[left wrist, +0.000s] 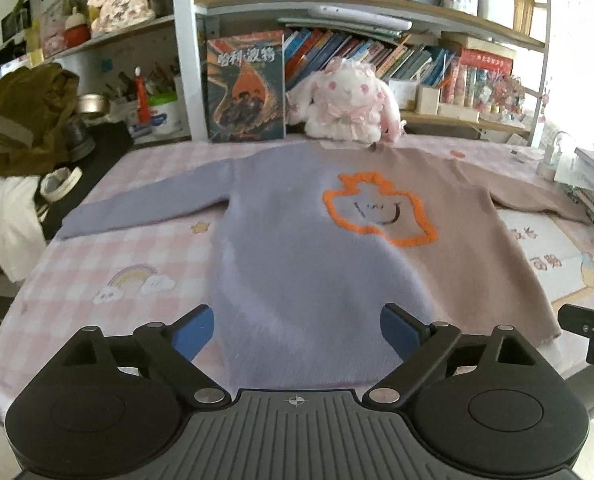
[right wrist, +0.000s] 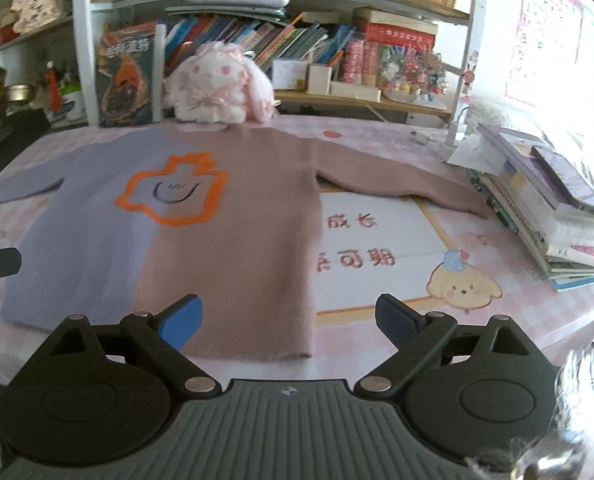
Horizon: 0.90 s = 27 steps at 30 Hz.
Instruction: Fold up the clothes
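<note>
A fuzzy lilac-and-tan sweater (left wrist: 309, 248) lies flat on the pink-checked counter (left wrist: 145, 256); both grippers' (left wrist: 297, 330) (right wrist: 287, 318) jaws gape, empty.

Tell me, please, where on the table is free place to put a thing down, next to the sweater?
Bare cloth shows between the sweater body, its brown sleeve and the stack of books, over the puppy print. Another patch lies under the lilac sleeve, by the rainbow print. The back edge is crowded: plush rabbit, upright book.
</note>
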{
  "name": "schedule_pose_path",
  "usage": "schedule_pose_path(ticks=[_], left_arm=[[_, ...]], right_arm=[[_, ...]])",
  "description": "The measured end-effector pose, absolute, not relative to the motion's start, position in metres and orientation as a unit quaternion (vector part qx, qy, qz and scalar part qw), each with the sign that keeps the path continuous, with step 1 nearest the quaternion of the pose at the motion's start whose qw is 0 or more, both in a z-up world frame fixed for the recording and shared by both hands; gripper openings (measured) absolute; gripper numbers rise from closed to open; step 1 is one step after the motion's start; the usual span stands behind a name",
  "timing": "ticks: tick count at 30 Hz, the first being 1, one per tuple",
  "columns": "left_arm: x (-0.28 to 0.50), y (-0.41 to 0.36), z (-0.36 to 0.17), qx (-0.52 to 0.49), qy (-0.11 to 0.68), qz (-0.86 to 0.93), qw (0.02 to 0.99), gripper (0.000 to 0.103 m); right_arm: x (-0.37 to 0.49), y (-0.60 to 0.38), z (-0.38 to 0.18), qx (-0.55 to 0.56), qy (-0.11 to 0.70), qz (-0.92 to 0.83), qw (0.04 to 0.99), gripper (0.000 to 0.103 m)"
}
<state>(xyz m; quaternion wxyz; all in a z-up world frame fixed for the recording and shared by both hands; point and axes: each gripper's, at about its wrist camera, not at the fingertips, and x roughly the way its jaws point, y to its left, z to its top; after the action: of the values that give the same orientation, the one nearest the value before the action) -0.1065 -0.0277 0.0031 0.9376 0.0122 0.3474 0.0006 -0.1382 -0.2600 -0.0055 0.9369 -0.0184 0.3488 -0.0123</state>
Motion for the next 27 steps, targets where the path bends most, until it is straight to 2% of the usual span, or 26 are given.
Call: schedule_pose_path(ticks=[14,18,27], left_arm=[[-0.095,0.006,-0.005,0.071,0.338,-0.055,0.937,0.094],[-0.076,0.037,-0.004,0.103,0.341,-0.08,0.931,0.094],[-0.03,0.122,-0.016,0.078,0.364,-0.121,0.92,0.097]], right_arm=[[-0.136,-0.221,-0.005,-0.015,0.35,-0.04,0.936,0.097],[-0.13,-0.192,-0.005,0.007,0.345,-0.074,0.936,0.098],[-0.118,-0.1,-0.011,0.011,0.358,-0.113,0.927,0.099]])
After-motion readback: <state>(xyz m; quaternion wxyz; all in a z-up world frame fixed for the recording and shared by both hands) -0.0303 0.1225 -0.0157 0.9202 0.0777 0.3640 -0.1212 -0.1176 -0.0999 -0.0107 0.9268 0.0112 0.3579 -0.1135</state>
